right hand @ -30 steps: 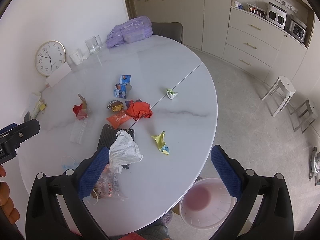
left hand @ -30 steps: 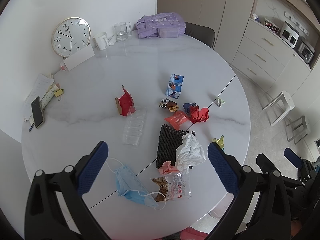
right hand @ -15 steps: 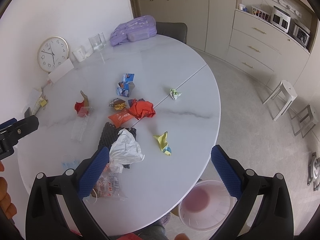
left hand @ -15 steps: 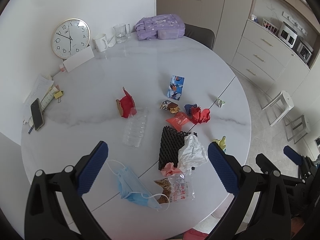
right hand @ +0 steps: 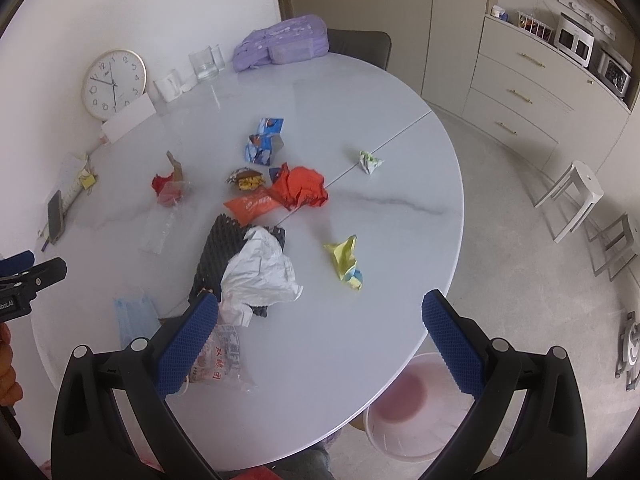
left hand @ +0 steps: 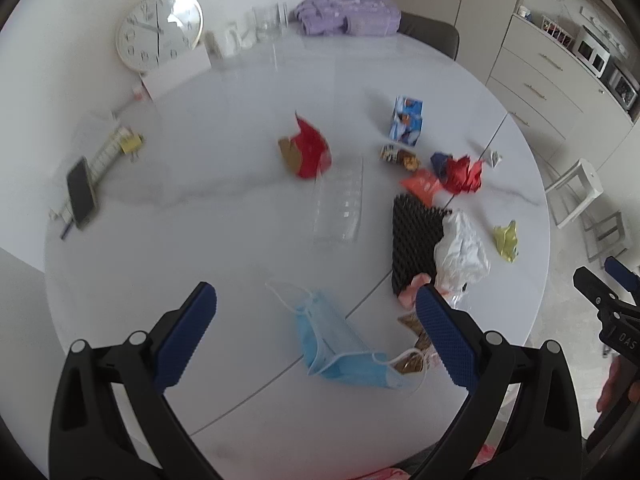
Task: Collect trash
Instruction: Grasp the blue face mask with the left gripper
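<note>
Trash lies scattered on a round white table (left hand: pixel 200 240): a blue face mask (left hand: pixel 336 344), a crumpled white bag (left hand: pixel 460 248) on black foam netting (left hand: pixel 412 236), a clear plastic tray (left hand: pixel 340 204), a red carton (left hand: pixel 308 152), a blue carton (right hand: pixel 264 140), red foil (right hand: pixel 300 188), a yellow wrapper (right hand: pixel 346 260). My left gripper (left hand: pixel 316 324) is open above the mask. My right gripper (right hand: pixel 320 328) is open above the table's near edge. A white bin with a pink bottom (right hand: pixel 404 404) stands on the floor below the table.
A clock (right hand: pixel 114 84), mug, glasses (right hand: pixel 204 64) and a purple backpack (right hand: pixel 280 44) stand at the table's far side. A phone (left hand: pixel 82 192) and papers lie at the left edge. Cabinets and stools (right hand: pixel 572 196) are to the right.
The left gripper has moved forward and left over the table toward the blue mask. The right gripper has shifted slightly; both stay open.
</note>
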